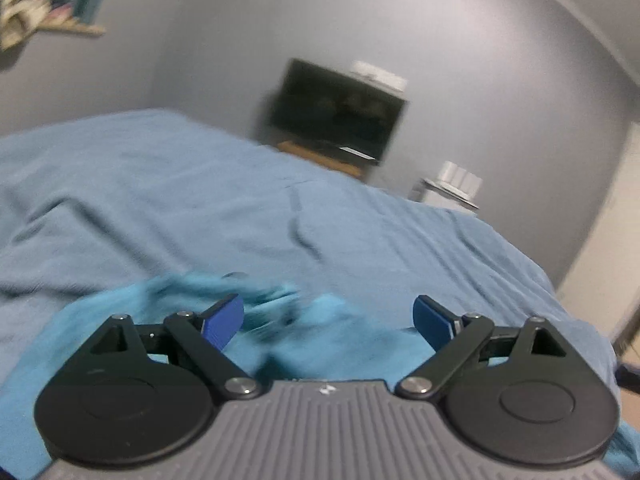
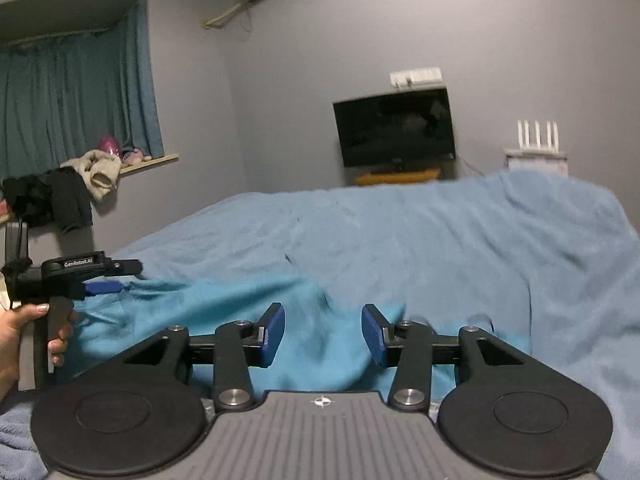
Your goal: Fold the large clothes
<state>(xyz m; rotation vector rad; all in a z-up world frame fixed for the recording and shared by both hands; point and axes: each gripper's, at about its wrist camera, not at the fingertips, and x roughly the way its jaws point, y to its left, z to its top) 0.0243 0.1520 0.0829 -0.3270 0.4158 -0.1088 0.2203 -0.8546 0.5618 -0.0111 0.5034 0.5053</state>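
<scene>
Left wrist view: left gripper point(image 1: 328, 320) had its jaws spread wide, nothing between the pads, hovering over a bright turquoise garment point(image 1: 320, 344) lying rumpled on the blue blanket point(image 1: 160, 184). Frame blurred. Right wrist view: right gripper point(image 2: 323, 334) jaws apart, released, nothing pinched; same garment point(image 2: 224, 312) lay under and ahead of it on the blanket point(image 2: 440, 232). A hand point(image 2: 16, 336) held the left gripper point(image 2: 105, 287) at far left, above the garment's left edge. TV point(image 2: 395, 128) on far wall.

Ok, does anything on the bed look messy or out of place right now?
Yes: the bright turquoise garment lies bunched and creased on the pale blue bedspread, not spread flat. Neither open gripper, left or right, holds it.
</scene>
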